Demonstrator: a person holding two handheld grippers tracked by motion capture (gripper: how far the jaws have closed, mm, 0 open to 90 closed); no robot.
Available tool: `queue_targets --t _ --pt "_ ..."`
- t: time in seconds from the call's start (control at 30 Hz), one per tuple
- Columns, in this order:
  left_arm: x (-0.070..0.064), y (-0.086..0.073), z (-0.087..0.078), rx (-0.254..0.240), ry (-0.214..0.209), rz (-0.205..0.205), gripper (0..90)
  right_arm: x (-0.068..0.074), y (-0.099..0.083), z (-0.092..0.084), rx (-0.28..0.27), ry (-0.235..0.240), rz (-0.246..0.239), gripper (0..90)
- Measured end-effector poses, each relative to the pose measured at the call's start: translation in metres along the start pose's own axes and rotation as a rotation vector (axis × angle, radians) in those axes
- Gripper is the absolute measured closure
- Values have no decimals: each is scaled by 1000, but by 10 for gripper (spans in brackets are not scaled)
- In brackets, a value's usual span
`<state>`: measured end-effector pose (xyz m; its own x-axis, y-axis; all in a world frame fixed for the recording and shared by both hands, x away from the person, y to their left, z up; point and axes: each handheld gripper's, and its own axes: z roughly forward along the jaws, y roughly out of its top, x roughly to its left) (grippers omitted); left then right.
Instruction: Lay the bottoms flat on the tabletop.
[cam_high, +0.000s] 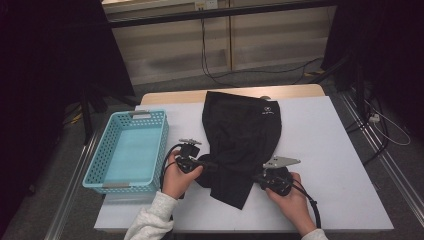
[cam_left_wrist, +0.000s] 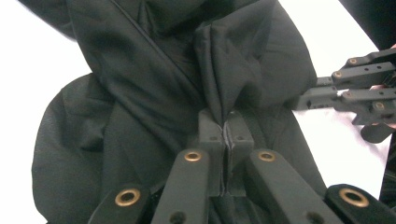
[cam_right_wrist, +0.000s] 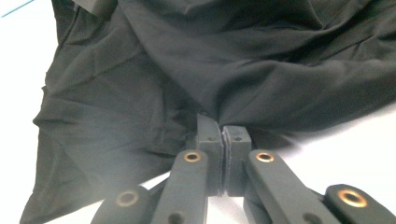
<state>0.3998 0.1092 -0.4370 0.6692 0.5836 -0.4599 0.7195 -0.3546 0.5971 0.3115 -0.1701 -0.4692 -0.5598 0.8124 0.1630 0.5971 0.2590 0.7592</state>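
A black garment (cam_high: 242, 135) lies crumpled across the middle of a white table (cam_high: 330, 150), its near end bunched between two hand-held grippers. The left gripper (cam_left_wrist: 225, 140) has its jaws pinched tight on a fold at the garment's near left edge. The right gripper (cam_right_wrist: 222, 135) has its jaws clamped on the cloth at the near right edge. A turquoise basket (cam_high: 107, 180) sits left of the garment, just beside the left hand (cam_high: 177, 177).
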Motion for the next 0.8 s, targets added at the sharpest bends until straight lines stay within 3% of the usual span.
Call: queue_targets --t 0.17,0.27,0.43,0.5,0.63,0.67,0.8 --pt "-5 -1 3 15 -23 9 886 -5 -4 -11 -9 20 3 900" --pt "-15 -2 12 35 -63 25 886 -16 -9 -29 -4 16 15 900" --pt "-29 0 21 53 -119 44 886 -32 -13 -53 -44 -8 54 899" --pt "-28 2 18 48 -117 40 885 -33 -13 -54 -52 -8 54 875" --pt "-17 3 9 27 -81 6 885 -25 -13 -47 -58 -29 21 720" --pt "-13 3 7 26 -91 6 885 -24 -13 -45 -53 -27 20 665" --pt "-1 3 0 10 -60 -12 885 -23 -13 -44 -44 -46 22 626"
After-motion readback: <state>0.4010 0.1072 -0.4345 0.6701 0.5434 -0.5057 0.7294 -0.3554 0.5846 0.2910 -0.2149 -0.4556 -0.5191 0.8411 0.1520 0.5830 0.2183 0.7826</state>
